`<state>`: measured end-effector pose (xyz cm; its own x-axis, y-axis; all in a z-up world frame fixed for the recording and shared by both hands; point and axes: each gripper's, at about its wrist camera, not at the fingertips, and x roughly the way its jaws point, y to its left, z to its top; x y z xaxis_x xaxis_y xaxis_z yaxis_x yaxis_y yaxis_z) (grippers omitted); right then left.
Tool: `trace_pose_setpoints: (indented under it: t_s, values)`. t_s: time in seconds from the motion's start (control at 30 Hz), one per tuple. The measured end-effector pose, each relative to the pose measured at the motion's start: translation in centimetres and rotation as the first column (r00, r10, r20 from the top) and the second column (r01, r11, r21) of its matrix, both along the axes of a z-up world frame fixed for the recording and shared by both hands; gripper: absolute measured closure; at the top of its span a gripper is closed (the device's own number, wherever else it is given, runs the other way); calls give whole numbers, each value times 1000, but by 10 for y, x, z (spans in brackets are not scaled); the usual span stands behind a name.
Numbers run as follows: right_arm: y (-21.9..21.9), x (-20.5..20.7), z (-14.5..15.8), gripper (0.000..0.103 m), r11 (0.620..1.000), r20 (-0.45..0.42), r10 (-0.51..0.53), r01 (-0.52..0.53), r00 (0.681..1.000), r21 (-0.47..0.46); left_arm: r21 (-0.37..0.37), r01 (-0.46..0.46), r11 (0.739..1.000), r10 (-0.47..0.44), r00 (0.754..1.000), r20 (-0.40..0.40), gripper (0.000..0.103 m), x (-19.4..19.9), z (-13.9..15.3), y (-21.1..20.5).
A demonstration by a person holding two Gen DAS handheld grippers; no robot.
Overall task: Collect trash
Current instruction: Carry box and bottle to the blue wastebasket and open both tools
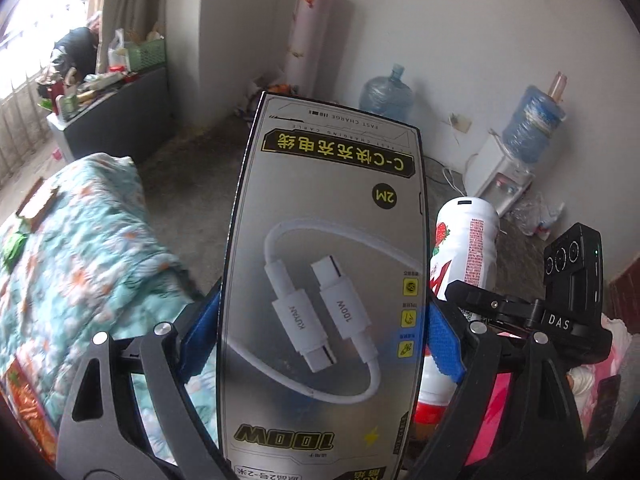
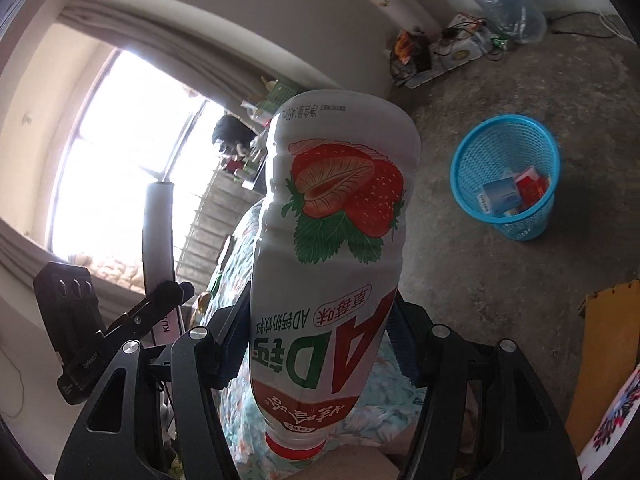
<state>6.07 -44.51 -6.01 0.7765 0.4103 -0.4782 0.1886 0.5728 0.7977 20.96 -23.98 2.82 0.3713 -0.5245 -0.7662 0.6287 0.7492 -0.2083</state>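
My left gripper (image 1: pixel 320 336) is shut on a grey charging cable box (image 1: pixel 324 264) and holds it upright in the air, printed side toward the camera, upside down. My right gripper (image 2: pixel 320 344) is shut on a white strawberry drink bottle (image 2: pixel 332 232), held cap down with its base pointing away. That bottle also shows in the left wrist view (image 1: pixel 466 248), just right of the box. A blue mesh trash basket (image 2: pixel 508 148) stands on the concrete floor to the right in the right wrist view, with several small packets inside.
A bed with a teal floral quilt (image 1: pixel 80 248) lies left and below. Water jugs (image 1: pixel 386 94), a dispenser (image 1: pixel 504 176) and a rolled mat (image 1: pixel 310 36) stand by the far wall. A cardboard box (image 2: pixel 604 344) sits at the right. A cluttered cabinet (image 1: pixel 116 108) is by the window.
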Motion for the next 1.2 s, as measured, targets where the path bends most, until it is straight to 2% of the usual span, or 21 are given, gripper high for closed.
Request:
trace_pose_setpoints:
  t_s: [0.13, 0.27, 0.5, 0.67, 0.8, 0.87, 0.93, 1.03, 1.2]
  values:
    - [-33, 0, -30, 43, 993, -57, -95, 99, 994, 65, 36, 91, 995, -87, 992, -94, 20, 34, -32, -67]
    - [-56, 15, -58, 43, 982, -108, -151, 162, 983, 102, 79, 150, 985, -132, 970, -204, 20, 69, -75, -118]
    - [-103, 63, -123, 43, 942, -208, -204, 249, 957, 223, 120, 156, 980, -104, 927, -360, 20, 123, -147, -185]
    - [-134, 101, -167, 43, 925, -283, -200, 276, 938, 262, 128, 137, 982, -72, 905, -419, 19, 154, -184, -222]
    - [-159, 137, -197, 42, 919, -338, -208, 302, 918, 253, 136, 109, 985, -34, 884, -465, 19, 182, -215, -249]
    - [-172, 157, -216, 31, 922, -384, -222, 322, 896, 216, 146, 73, 987, 2, 887, -462, 18, 194, -227, -257]
    - [-180, 174, -237, 31, 927, -428, -216, 321, 878, 191, 145, 32, 989, 40, 885, -464, 18, 202, -235, -258]
    - [-184, 177, -259, 31, 907, -476, -225, 361, 850, 215, 104, -5, 995, 57, 863, -502, 15, 207, -242, -253]
    - [-185, 158, -265, 31, 882, -436, -282, 410, 855, 232, 43, -6, 999, 29, 844, -535, 15, 204, -243, -250]
